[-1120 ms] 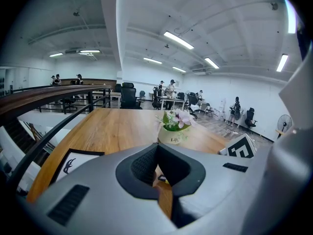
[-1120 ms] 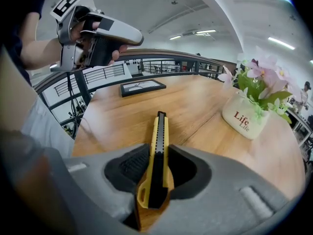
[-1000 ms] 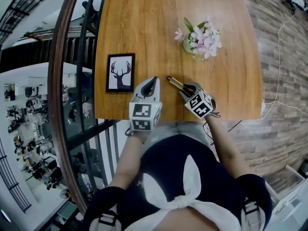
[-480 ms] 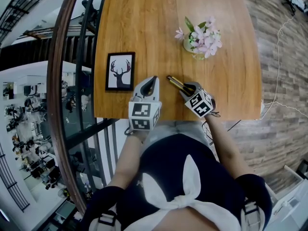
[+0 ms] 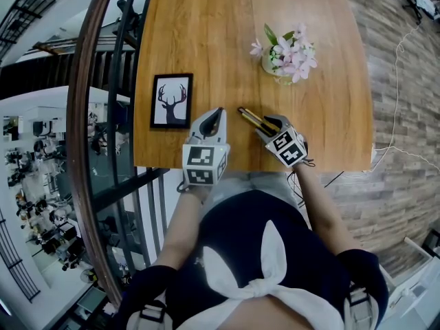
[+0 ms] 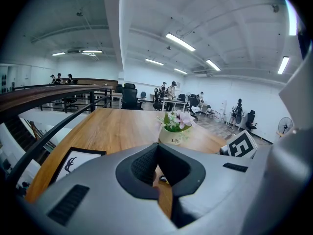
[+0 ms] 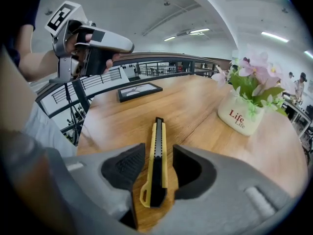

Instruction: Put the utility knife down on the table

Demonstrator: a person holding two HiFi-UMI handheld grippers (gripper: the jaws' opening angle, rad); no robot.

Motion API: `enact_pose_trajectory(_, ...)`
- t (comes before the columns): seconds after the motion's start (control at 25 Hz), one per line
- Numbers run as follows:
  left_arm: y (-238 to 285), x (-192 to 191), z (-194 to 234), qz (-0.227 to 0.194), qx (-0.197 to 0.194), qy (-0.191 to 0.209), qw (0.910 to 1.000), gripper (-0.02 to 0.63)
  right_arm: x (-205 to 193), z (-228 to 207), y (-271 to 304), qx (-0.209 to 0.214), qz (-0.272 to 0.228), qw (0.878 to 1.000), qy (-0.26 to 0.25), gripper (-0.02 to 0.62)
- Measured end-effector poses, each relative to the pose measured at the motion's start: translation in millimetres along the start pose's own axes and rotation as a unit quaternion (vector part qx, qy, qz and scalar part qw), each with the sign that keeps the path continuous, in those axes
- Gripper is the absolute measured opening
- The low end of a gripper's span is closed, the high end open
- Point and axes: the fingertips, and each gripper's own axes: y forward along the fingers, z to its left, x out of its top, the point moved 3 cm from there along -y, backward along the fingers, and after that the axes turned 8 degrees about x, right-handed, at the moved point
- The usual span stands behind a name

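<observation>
Yellow and black, the utility knife (image 7: 156, 168) lies flat on the wooden counter (image 7: 195, 111), between the jaws of the right hand-held gripper (image 7: 159, 148). Those jaws have just been opening and stand spread clear of it on both sides. The left hand-held gripper (image 6: 157, 145) hovers nearby, its tips pressed together on nothing.

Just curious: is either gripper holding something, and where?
Nothing. The right gripper has just been opening; the utility knife lies free between its jaws. Left gripper empty.
</observation>
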Motion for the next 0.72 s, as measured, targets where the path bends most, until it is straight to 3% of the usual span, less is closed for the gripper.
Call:
enact_pose_trajectory(0.36, 0, 9, -4, -0.010, -0.004, 0.003, 0.9999, 0.009, 41, -4, -38, -0.035, -0.065, 0.997, -0.007, 0.175)
enact_pose_trajectory(0.72, -3, 14, -12, -0.015, -0.011, 0.010, 0.9998, 0.009, 79, 5, -84, -0.055, -0.151, 0.987, -0.010, 0.147)
